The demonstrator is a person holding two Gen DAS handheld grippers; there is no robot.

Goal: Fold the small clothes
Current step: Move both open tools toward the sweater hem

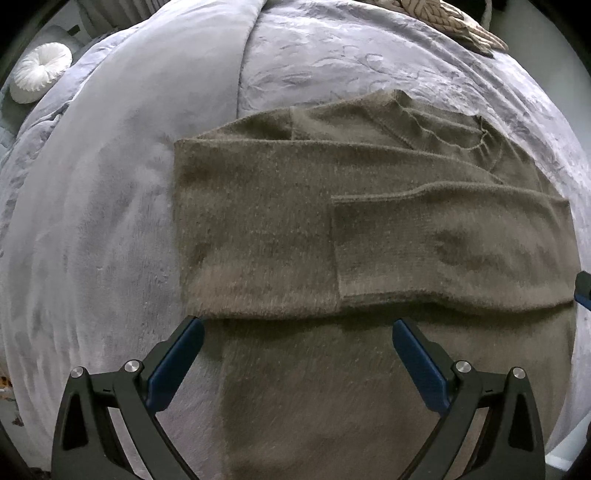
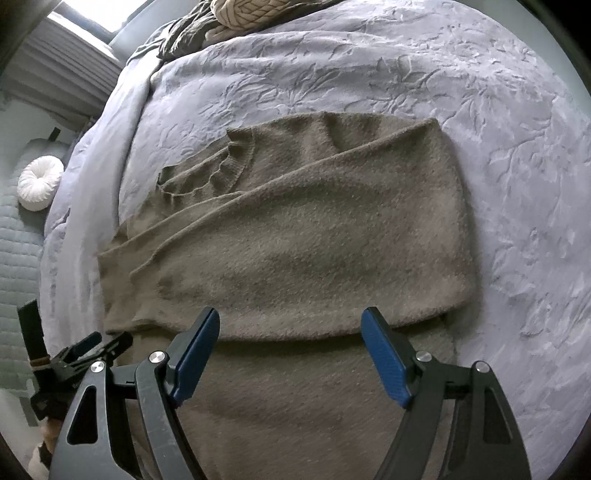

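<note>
An olive-brown knitted sweater (image 1: 295,221) lies flat on the lavender bedspread (image 1: 110,203), with both sleeves folded across its body and the neckline at the far side. It also shows in the right wrist view (image 2: 295,240). My left gripper (image 1: 297,326) is open and empty, hovering over the sweater's lower body near the folded sleeve edge. My right gripper (image 2: 290,319) is open and empty, over the same lower part, toward the sweater's right side. The left gripper (image 2: 85,354) shows at the lower left of the right wrist view.
A round white cushion (image 1: 38,72) lies beyond the bed's left edge, also in the right wrist view (image 2: 38,182). A cream cable-knit garment (image 2: 251,11) and a dark garment (image 2: 184,33) lie at the far end of the bed.
</note>
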